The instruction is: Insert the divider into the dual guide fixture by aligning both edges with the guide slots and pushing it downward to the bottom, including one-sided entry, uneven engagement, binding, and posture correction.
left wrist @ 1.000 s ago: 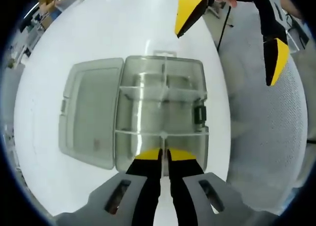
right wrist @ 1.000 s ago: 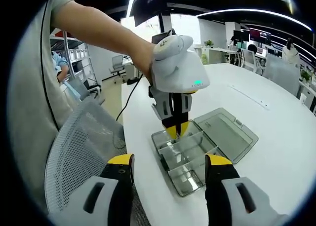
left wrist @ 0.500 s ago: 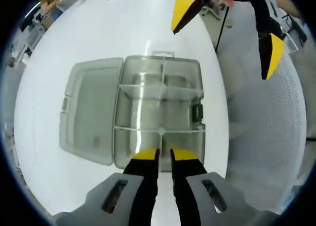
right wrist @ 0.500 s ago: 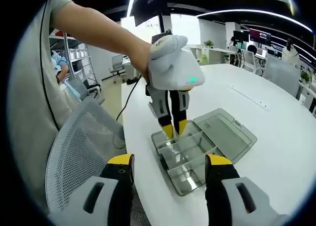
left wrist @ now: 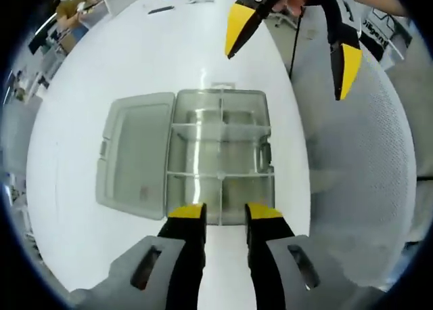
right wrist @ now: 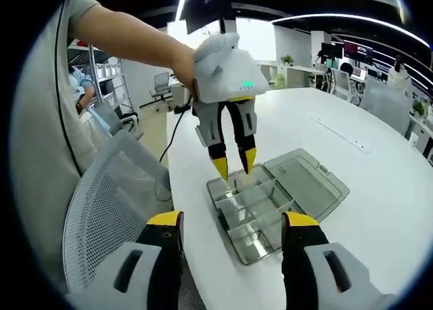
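In the left gripper view, the clear box's open lid lies flat left of the fixture. The divider stands seated, its long axis running away from the left gripper, jaws apart, empty. Right gripper hovers beyond, jaws wide

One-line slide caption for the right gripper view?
Left gripper hovers open above the clear compartment box on the white table.

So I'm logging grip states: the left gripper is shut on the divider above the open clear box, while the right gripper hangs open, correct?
Not quite. The left gripper is open, its jaws spread above the clear box and holding nothing, as the right gripper view shows. The divider stands in the box. The box lid is open, and the right gripper is open.
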`<state>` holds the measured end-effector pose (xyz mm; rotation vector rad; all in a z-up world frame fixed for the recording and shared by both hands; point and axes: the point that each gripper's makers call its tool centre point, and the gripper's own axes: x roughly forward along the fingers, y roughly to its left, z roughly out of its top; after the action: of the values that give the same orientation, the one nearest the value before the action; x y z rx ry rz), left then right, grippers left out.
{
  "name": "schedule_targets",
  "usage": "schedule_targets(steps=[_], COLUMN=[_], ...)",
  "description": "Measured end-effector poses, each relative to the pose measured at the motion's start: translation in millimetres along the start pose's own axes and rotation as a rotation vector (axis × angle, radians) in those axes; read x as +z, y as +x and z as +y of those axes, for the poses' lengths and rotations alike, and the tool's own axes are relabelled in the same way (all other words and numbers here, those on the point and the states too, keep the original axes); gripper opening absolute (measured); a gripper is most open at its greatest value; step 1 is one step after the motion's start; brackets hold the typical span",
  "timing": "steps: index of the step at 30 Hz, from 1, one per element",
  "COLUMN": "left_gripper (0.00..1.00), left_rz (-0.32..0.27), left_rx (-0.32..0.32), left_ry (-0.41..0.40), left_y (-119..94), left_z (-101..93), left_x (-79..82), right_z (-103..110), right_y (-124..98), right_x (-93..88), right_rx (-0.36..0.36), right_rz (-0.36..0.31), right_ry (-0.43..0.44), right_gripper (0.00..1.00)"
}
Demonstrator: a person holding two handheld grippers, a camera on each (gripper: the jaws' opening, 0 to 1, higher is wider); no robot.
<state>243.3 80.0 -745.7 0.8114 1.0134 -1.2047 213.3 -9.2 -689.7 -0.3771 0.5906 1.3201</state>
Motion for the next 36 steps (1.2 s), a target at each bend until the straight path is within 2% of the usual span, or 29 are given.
schedule_targets(steps=[11,17,24,36], left_gripper=[0.23,0.24,0.32,0.39], left_rz=[-0.076,-0.138,-0.207,-0.327], left_rx=[0.025,0.044,0.07,0.116], left_ry=[-0.002,-0.019,-0.029,-0.115], left_y=[-16,-24,-32,-44], left_z=[-10.4,-14.5,-19.7,-22.4], left_x=[5.3,16.3,22.5,30.9], right_z=[-2,-3,-7,-14], right_y=[-3,-5,-8,-12], right_x=[-3.6,-4.8,-5.9,-7.7], right_rx=[0.002,0.002,-0.001,-0.005], right_rz=[0.012,0.019,0.028,0.04], right_ry=[-0.012,-0.019,-0.028,-0.039], right_gripper=[0.56,0.56,0.57,0.57])
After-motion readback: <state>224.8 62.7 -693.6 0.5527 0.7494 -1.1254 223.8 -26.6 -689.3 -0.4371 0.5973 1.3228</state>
